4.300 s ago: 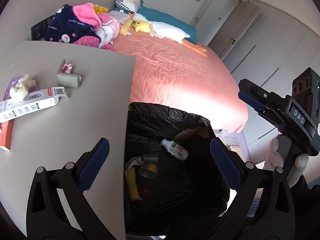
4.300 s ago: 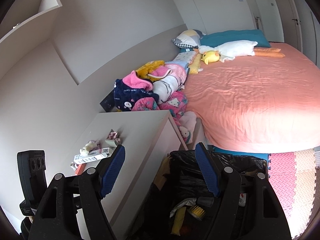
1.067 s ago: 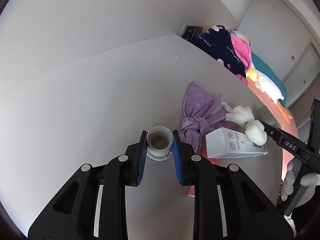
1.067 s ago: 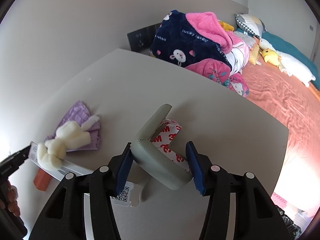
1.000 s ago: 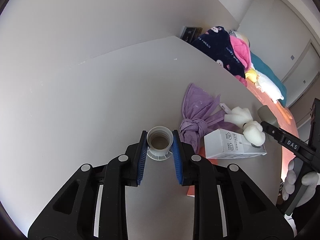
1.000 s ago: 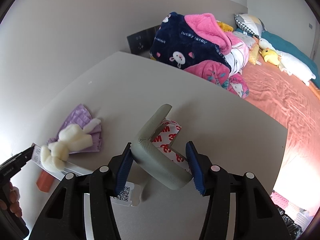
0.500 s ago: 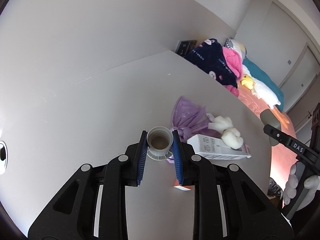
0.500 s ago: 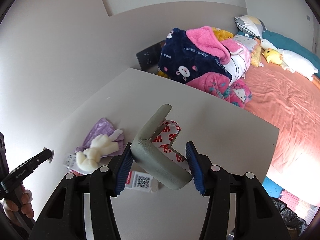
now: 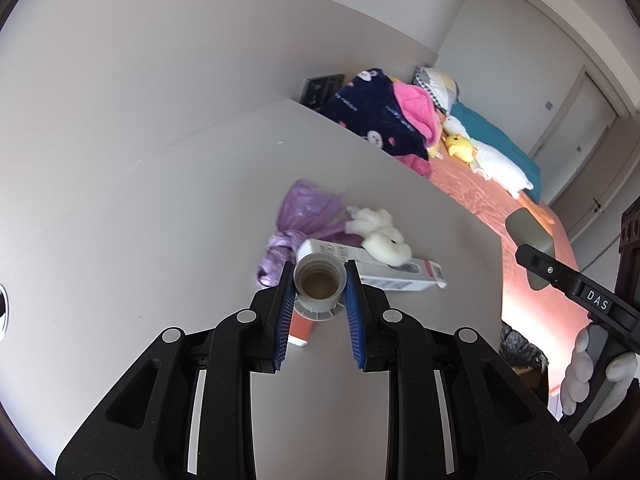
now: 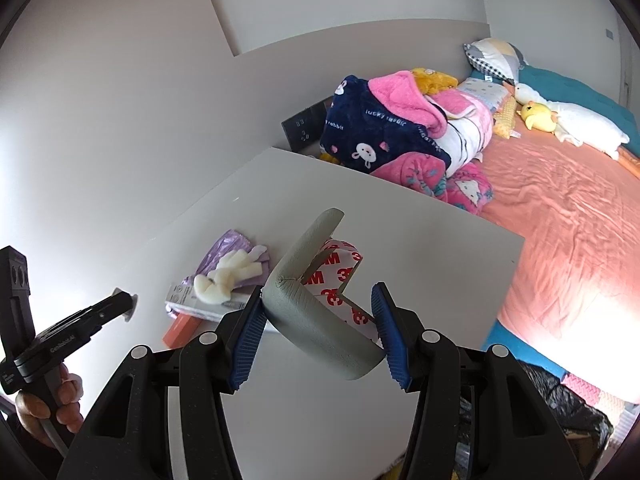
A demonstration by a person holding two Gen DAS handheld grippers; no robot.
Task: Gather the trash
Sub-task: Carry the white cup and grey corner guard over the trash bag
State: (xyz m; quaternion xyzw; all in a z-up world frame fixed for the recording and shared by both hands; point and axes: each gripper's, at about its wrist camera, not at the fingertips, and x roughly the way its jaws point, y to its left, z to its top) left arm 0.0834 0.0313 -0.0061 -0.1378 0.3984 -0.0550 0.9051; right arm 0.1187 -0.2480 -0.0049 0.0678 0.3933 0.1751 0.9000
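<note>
The left gripper (image 9: 319, 284) squeezes a small grey bottle cap (image 9: 319, 283) between its two blue pads. The cap's open side faces the camera, and it looks brownish inside. The cap is held up above the grey table (image 9: 168, 216).

The right gripper (image 10: 318, 320) is open only as wide as the thing it holds, a bent grey foam corner guard (image 10: 316, 304). White backing paper with red "3M" marks (image 10: 340, 276) sticks to the inside of the guard. One arm of the guard points up and the other runs down toward the right pad.

Just past the grippers, some things lie together on the table. A long white box (image 9: 372, 266) lies flat. A small white fluffy toy (image 9: 380, 232) sits on top of it. A purple cloth (image 9: 308, 216) with a knot lies touching the toy and the box. An orange box (image 10: 182, 328) pokes out from under the white box.

At the near right corner of the table, a black trash bag (image 10: 560, 404) shows low down on the floor.

Farther away is a bed with a pink sheet (image 10: 560, 216). A heap of dark blue and pink blankets (image 10: 396, 128) sits at the bed's head, close to the far edge of the table. A yellow duck toy (image 10: 536, 114) and a white pillow (image 10: 588, 122) lie farther along the bed.
</note>
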